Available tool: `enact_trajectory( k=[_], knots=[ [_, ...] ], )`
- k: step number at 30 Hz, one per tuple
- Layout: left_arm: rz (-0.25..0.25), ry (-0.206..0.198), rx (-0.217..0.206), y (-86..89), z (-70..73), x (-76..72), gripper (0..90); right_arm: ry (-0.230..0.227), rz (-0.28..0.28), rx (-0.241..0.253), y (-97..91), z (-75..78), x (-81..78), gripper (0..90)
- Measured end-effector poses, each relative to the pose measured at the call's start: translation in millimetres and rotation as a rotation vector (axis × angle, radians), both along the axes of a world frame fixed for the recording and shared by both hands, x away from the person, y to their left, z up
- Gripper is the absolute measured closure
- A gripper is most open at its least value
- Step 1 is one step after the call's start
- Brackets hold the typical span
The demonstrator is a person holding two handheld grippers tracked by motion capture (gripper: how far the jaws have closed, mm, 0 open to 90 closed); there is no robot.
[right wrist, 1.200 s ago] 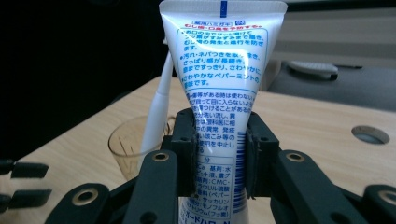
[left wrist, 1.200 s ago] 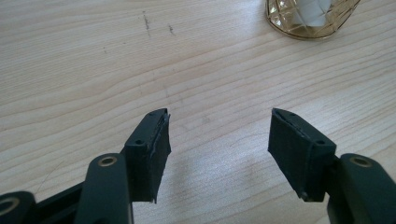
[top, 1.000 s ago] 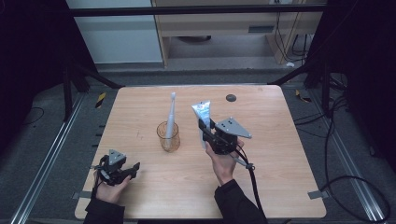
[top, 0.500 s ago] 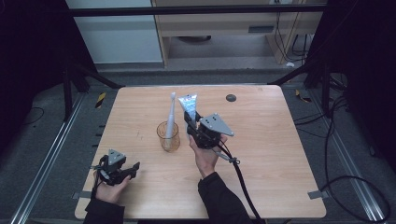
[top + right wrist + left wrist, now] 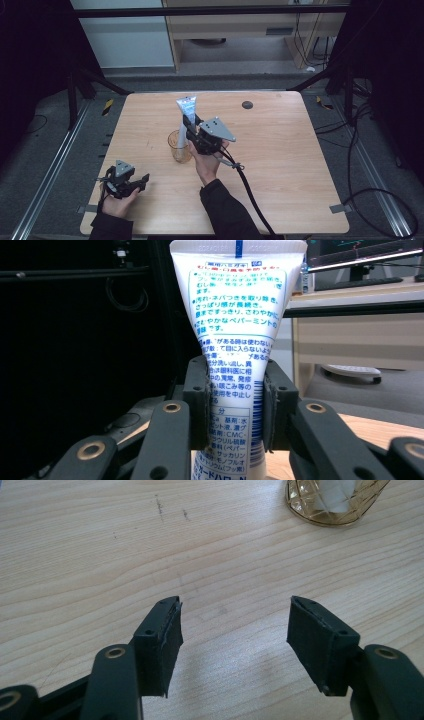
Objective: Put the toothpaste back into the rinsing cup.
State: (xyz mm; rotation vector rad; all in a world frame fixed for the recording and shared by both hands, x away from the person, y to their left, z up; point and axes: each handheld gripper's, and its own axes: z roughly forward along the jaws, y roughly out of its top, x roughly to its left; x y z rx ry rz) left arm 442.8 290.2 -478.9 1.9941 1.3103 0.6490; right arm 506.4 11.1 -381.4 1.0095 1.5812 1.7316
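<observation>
A: A dim workshop here, dark frames on both sides, a pale cabinet at the back, and in the middle a light wooden table (image 5: pixel 280 165).

B: Start with the right tool (image 5: pixel 192 131). Its jaws are pinching a white toothpaste tube (image 5: pixel 185 111) printed in blue text, and the pads press on the tube's two narrow sides in the lower half.

A: And the right gripper view makes it plain: the tube (image 5: pixel 239 335) stands upright between the black jaws, flat crimped end at the top, the body narrowing downward.

B: Just beside that grip, on the table, is an amber glass cup (image 5: pixel 180 146) with a cut pattern. From above, the tube's lower end is over the cup's mouth; whether it touches the rim I cannot tell.

A: There is something white standing in the cup as well, too small to make out.

B: Now out to the left tool (image 5: pixel 142 179), near the front left corner of the table, well apart from the cup. Its jaws are spread wide with nothing but bare wood between them.

A: The left gripper view confirms it: two black pads (image 5: pixel 165 640) apart, wood grain in the gap, and the base of the amber cup (image 5: pixel 334 502) at the top edge.

B: Farther out, a small dark round disc (image 5: pixel 247 105) lies near the far edge of the table, and a black cable (image 5: pixel 250 187) trails from the right tool toward the front.
</observation>
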Motion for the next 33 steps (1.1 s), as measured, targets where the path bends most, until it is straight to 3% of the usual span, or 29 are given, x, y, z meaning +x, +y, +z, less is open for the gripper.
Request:
enact_trajectory(
  k=[12, 17, 33],
  knots=[
    [0.000, 0.000, -0.006, 0.9, 0.0, -0.1, 37.8, -0.023, 0.052, -0.012, 28.4, -5.4, 14.0, 69.9],
    [-0.005, 0.006, -0.002, 1.4, -0.3, 0.2, 37.8, -0.009, 0.066, -0.005, 35.5, -12.4, 21.6, 69.9],
    [-0.005, 0.007, -0.001, 1.4, -0.8, 0.3, 37.8, 0.025, 0.096, -0.082, 44.2, -36.4, 32.7, 69.6]
  ],
)
